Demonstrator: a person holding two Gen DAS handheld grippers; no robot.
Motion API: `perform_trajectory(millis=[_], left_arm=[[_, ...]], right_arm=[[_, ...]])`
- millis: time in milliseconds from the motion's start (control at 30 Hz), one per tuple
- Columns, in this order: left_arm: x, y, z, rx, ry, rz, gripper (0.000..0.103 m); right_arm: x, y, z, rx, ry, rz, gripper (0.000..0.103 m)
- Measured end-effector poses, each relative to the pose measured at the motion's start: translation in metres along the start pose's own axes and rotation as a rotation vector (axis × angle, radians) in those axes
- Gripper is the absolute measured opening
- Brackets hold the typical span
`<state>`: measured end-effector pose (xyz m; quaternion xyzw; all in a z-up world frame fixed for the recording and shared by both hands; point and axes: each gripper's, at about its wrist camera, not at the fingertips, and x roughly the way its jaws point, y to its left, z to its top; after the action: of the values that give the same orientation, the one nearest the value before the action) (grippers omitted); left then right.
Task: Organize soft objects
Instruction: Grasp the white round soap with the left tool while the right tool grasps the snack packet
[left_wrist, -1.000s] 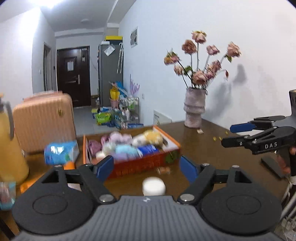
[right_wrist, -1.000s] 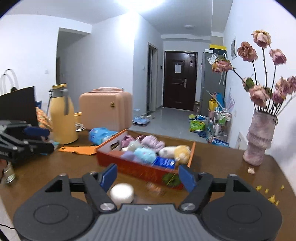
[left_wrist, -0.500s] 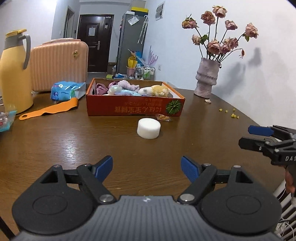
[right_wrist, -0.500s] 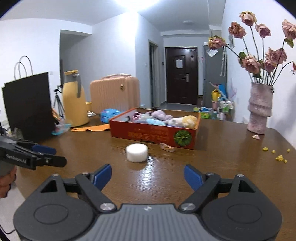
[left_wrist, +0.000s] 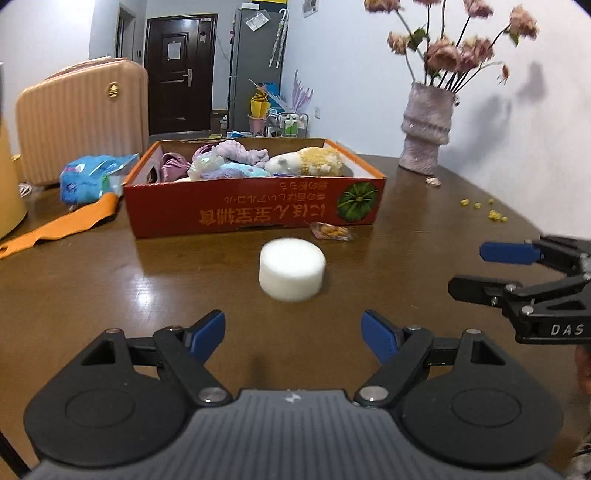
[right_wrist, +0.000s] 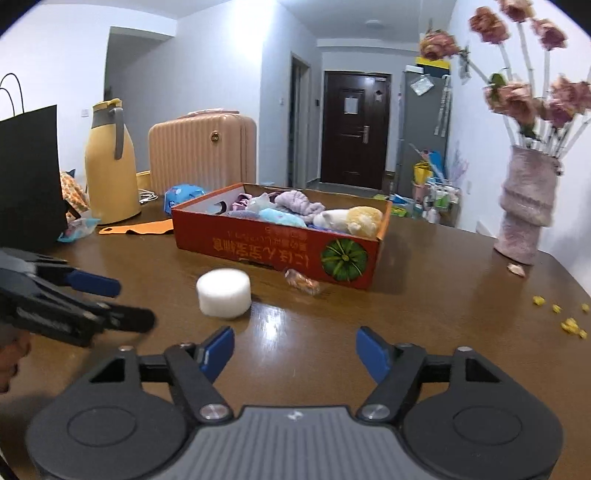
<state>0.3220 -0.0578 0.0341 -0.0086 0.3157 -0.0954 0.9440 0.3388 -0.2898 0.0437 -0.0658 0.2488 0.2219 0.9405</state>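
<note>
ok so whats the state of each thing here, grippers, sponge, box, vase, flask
left gripper: open, empty, low over the table
right gripper: open, empty
white sponge puck: flat on the table, outside the box, ungripped
red box: open-topped, soft toys piled inside
vase: upright, holding dried flowers
yellow flask: upright, lid on
candy wrapper: lying against the box front

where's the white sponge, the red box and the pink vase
white sponge (left_wrist: 291, 273): left wrist view, its round side wall.
red box (right_wrist: 273, 251): right wrist view, the printed front wall.
pink vase (right_wrist: 526, 218): right wrist view, the middle of its ribbed body.
</note>
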Motion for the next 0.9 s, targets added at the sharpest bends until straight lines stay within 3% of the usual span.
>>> perform_trajectory(millis=[200, 333, 400, 433, 467, 533, 633, 900], left_arm=[[0.062, 0.005, 0.022, -0.014, 0.044, -0.031, 0.082], [0.088, 0.008, 0.029, -0.014, 0.043, -0.041, 0.081], [0.097, 0.011, 0.03, -0.028, 0.042, -0.053, 0.072], [0.1, 0.012, 0.03, -0.03, 0.043, -0.051, 0.061], [0.1, 0.012, 0.029, -0.023, 0.025, -0.037, 0.059], [0.1, 0.013, 0.028, -0.023, 0.018, -0.038, 0.057], [0.099, 0.016, 0.03, -0.034, 0.022, -0.047, 0.057], [0.099, 0.015, 0.028, -0.033, 0.021, -0.051, 0.058]], right_arm=[[0.075, -0.015, 0.027, -0.013, 0.049, 0.046, 0.06], [0.125, -0.016, 0.047, -0.06, 0.093, 0.042, 0.048], [0.144, -0.013, 0.051, -0.093, 0.103, 0.047, 0.046], [0.153, -0.012, 0.052, -0.108, 0.105, 0.055, 0.045], [0.161, -0.012, 0.053, -0.121, 0.106, 0.061, 0.042], [0.173, -0.011, 0.052, -0.144, 0.122, 0.084, 0.026], [0.179, -0.011, 0.049, -0.145, 0.12, 0.089, 0.018], [0.181, -0.017, 0.046, -0.148, 0.123, 0.095, 0.019]])
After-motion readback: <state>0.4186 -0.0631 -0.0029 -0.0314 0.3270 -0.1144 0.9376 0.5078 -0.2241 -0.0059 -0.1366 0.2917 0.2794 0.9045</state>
